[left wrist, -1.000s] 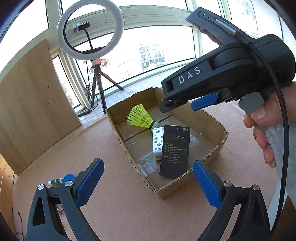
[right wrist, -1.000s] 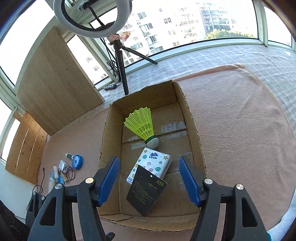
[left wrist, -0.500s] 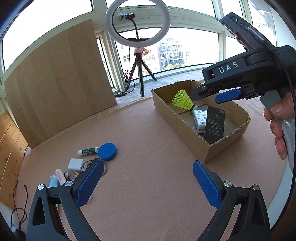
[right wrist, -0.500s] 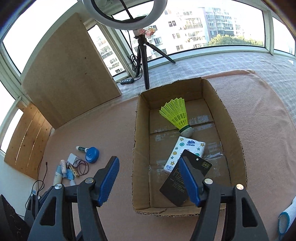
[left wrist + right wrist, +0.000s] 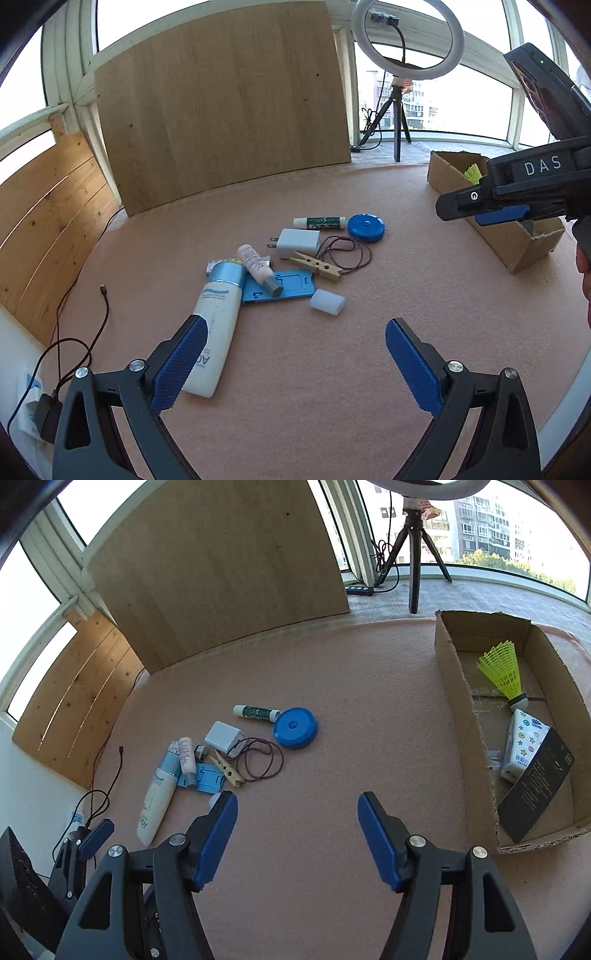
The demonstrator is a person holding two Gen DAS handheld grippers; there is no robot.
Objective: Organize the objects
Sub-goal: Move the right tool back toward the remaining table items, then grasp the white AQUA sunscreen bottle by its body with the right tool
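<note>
Now both views have been turned away from the cardboard box (image 5: pixel 465 716) toward the pile of loose items on the pink mat (image 5: pixel 332 387); 1 second ago the box was looked into from above, so a drop-off seems finished and a new pick is probably being prepared. Nearest, the left gripper (image 5: pixel 291 354) is held with its jaws spread wide and nothing between them, and the right gripper (image 5: pixel 297 834) is likewise released and empty. Just beyond the left gripper, the pile can be counted: 1 white bottle (image 5: pixel 216 332), 1 small translucent cap (image 5: pixel 327 301), 1 blue flat holder (image 5: pixel 279 286), 1 small pink tube (image 5: pixel 256 266) lying across it, 1 wooden clothespin (image 5: pixel 319 266), 1 thin cord loop (image 5: pixel 347 254), 1 white charger (image 5: pixel 297 242), 1 glue stick (image 5: pixel 320 222) and 1 blue round case (image 5: pixel 365 228). So 9 things are judged to remain outside. Farther to the right, inside the box, 3 things are seen: 1 black card (image 5: pixel 535 782), 1 tissue pack (image 5: pixel 522 742) and 1 yellow shuttlecock (image 5: pixel 504 672). Behind all, 1 ring light (image 5: pixel 408 37) is standing.
</note>
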